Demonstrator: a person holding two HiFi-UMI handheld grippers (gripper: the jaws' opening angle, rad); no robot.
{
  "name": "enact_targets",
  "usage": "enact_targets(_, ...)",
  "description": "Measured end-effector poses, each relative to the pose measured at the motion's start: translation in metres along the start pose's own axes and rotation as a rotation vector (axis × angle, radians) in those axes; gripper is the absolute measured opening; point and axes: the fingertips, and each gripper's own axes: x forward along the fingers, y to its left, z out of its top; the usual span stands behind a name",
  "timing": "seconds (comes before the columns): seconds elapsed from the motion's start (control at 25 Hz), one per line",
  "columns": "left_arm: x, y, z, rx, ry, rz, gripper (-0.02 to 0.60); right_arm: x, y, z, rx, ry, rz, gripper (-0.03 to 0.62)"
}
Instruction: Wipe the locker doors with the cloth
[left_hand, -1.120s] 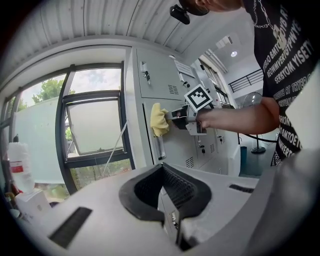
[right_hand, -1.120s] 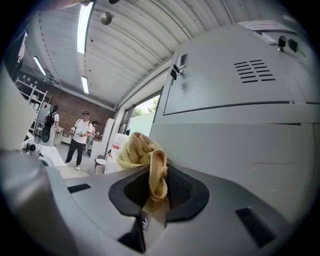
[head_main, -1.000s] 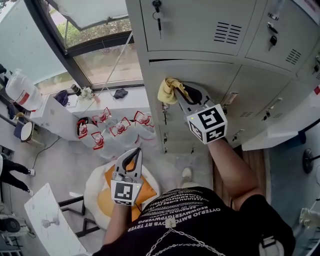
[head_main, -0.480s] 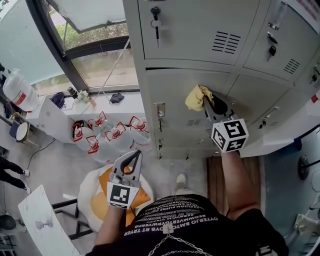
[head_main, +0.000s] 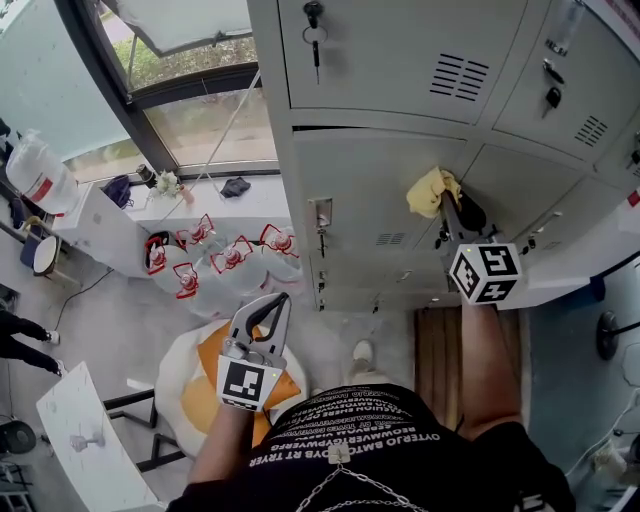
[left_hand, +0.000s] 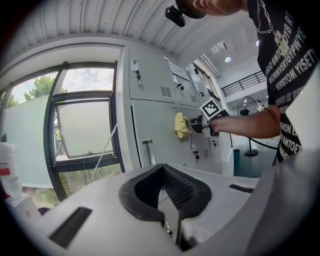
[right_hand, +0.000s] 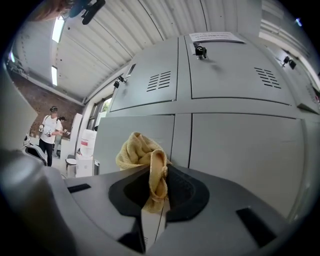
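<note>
The right gripper (head_main: 446, 204) is squeezed tight on the yellow cloth (head_main: 428, 192). In the right gripper view, a fold of the cloth sits pinched between the jaws. The rest bunches up in front, and looks to be right up against the grey locker door (head_main: 365, 195).

The cloth looks soft, light and floppy, so I think it will bend and slide easily over the metal. It seems best to hold it by a thick bunch, as it is now, so it does not slip out when pushed.

The left gripper (head_main: 272, 306) hangs low by the person's side, well apart from the lockers. Its jaws are closed together with nothing in them.

The door is flat, smooth and hard. It has little vents and a lock (head_main: 320, 215) that could catch the cloth. Beside the lockers is a big window (head_main: 200, 120). Water bottles (head_main: 230, 255) stand on the pale floor (head_main: 110, 320) below it.
</note>
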Motion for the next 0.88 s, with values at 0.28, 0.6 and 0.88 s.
enact_targets(0.28, -0.005, 0.003, -0.003, -0.005, 0.008, 0.018, 0.005, -0.002, 0.066, 0.019, 0.01, -0.067, 0.181, 0.055)
enact_targets(0.6, -0.017, 0.004, -0.006, -0.019, 0.03, 0.041, 0.005, 0.032, 0.149, 0.013, -0.035, -0.037, 0.371, 0.055)
enact_targets(0.88, -0.028, 0.008, -0.008, -0.025, 0.046, 0.062, 0.005, 0.055, 0.196, 0.004, -0.075, -0.003, 0.455, 0.055)
